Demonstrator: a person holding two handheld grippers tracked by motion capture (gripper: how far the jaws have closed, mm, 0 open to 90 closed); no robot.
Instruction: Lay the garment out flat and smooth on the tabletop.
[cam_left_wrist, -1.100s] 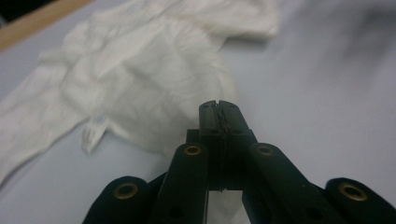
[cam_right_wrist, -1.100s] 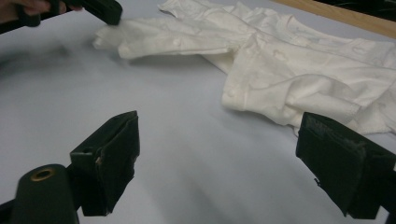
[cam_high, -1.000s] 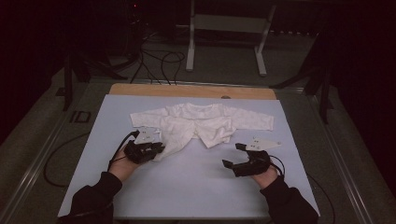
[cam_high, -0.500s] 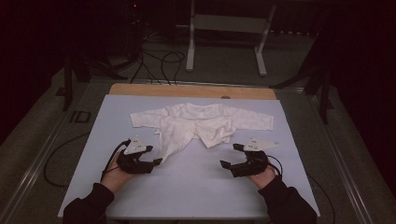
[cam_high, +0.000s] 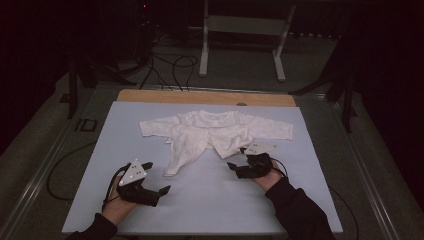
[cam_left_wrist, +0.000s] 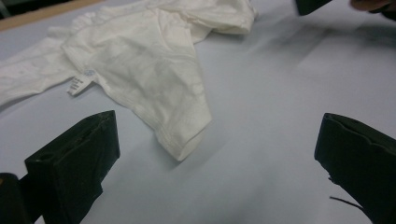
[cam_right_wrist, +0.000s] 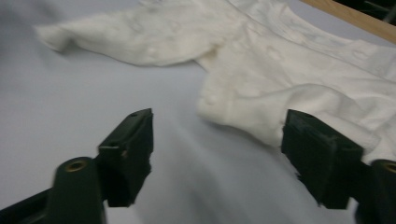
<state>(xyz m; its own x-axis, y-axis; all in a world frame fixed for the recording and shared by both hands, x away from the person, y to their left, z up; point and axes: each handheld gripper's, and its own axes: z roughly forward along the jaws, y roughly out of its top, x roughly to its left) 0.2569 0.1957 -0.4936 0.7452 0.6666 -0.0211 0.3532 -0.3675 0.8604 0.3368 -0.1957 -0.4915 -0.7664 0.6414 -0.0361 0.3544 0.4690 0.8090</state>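
Nearest the white garment, the left gripper was seen with jaws just spread wide, nothing between them. The right gripper, jaws narrowing but unclamped, was set at its hem. Its label was unreadable.

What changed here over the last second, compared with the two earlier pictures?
The left gripper let go of the white shirt and drew back toward the person; its jaws have just been opening, with nothing between them. The right gripper moved in to the shirt's lower edge, its jaws closing somewhat but open, not pressing the cloth. The shirt's left flap now lies stretched out; the table is unchanged.
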